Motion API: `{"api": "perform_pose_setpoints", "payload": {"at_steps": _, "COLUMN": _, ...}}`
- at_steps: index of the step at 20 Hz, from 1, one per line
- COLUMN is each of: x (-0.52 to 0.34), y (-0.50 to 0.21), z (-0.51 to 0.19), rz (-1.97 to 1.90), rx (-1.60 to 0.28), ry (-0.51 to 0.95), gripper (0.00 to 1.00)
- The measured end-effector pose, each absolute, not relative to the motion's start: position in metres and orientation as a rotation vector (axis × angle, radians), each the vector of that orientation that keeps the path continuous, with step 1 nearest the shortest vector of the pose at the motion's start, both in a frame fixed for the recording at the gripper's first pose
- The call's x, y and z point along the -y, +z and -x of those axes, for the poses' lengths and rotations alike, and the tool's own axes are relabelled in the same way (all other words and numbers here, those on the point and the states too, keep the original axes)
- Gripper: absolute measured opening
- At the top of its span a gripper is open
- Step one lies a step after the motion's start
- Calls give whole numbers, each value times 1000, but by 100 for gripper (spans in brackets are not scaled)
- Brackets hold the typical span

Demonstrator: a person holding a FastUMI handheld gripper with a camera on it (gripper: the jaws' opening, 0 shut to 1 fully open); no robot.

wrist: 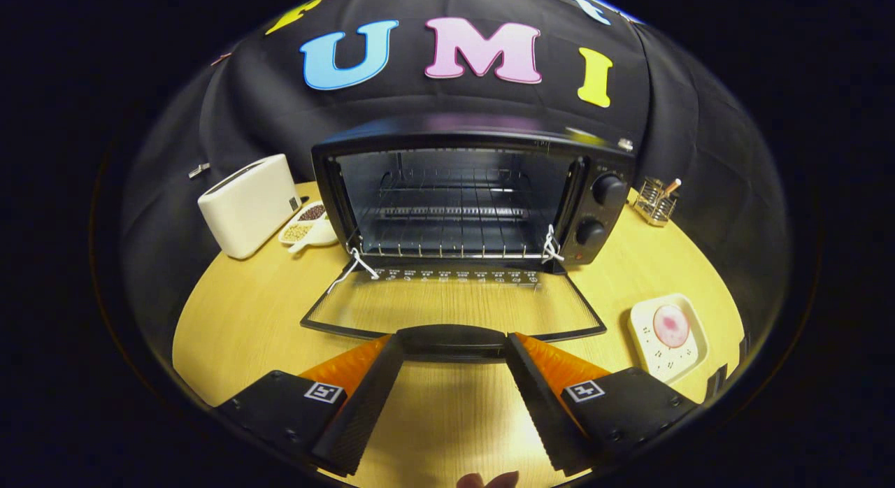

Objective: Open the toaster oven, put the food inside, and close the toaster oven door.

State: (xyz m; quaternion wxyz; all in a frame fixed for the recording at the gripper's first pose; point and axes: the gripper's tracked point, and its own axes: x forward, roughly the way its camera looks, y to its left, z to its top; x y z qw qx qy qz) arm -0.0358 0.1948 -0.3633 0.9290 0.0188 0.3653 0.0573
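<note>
Black toaster oven (468,194) open; one claw (453,345) spread.

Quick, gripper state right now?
Gripper: open, fingers spread either side of the black handle on the toaster oven's lowered glass door, gripping nothing.

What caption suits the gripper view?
Open gripper flanking the handle of the lowered toaster oven door, rack empty.
</note>
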Motion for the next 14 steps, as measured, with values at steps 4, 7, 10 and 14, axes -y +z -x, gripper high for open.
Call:
{"api": "perform_pose_setpoints", "payload": {"at_steps": 4, "x": -185, "y": -375, "z": 42, "rz": -14, "rx": -787, "ry": 125, "gripper": 99}}
{"api": "perform_pose_setpoints", "payload": {"at_steps": 7, "x": -178, "y": -377, "z": 47, "rz": -24, "rx": -806, "ry": 132, "gripper": 99}}
{"api": "perform_pose_setpoints", "payload": {"at_steps": 10, "x": -165, "y": -368, "z": 52, "rz": -47, "rx": -797, "ry": 147, "gripper": 99}}
{"api": "perform_pose_setpoints", "payload": {"at_steps": 14, "x": -133, "y": -340, "z": 57, "rz": -95, "rx": -785, "ry": 194, "gripper": 99}}
